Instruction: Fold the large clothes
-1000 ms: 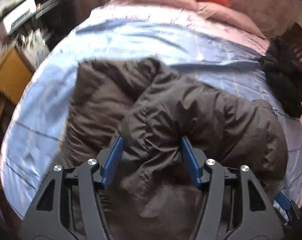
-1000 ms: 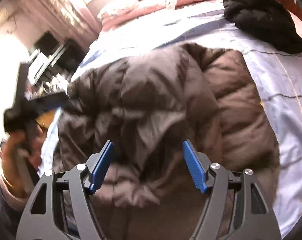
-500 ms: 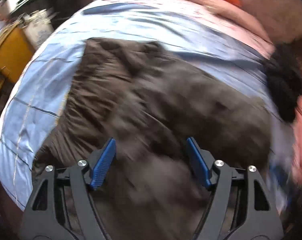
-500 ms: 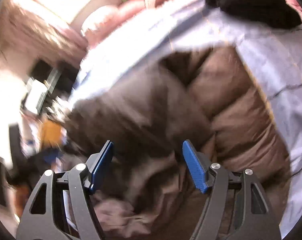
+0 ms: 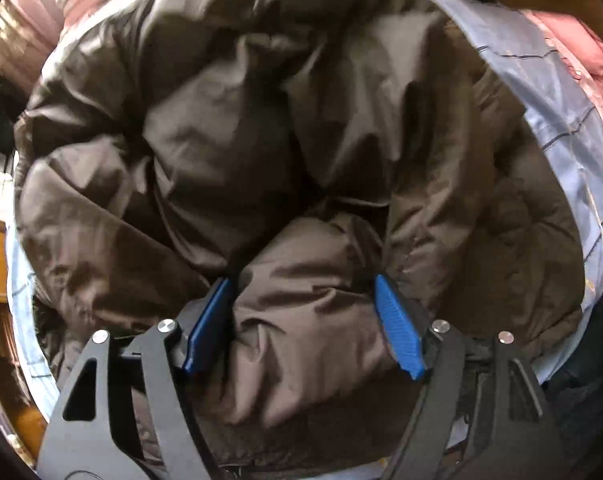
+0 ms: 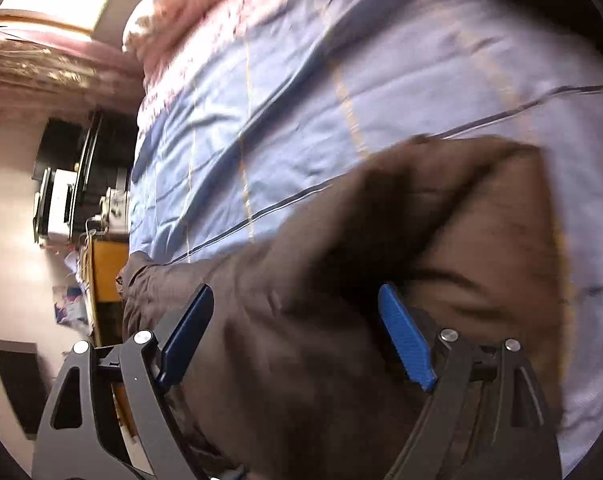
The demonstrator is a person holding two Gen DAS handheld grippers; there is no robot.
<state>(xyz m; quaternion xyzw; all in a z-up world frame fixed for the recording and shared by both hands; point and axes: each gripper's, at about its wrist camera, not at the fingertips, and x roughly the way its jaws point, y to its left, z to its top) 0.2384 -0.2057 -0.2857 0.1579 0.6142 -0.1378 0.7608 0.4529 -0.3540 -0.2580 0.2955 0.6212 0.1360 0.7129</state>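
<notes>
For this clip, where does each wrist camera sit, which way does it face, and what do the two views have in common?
Left wrist: sits behind the left gripper, looking down close at the brown puffer jacket that fills the frame; its open blue fingers straddle a bulge of jacket fabric.
Right wrist: sits behind the right gripper, tilted, looking across the blue bedsheet toward pink pillows and a yellow cabinet; open fingers rest over the jacket's edge.
Shared: the jacket, the bedsheet, pink bedding. No hand shows in either view.
</notes>
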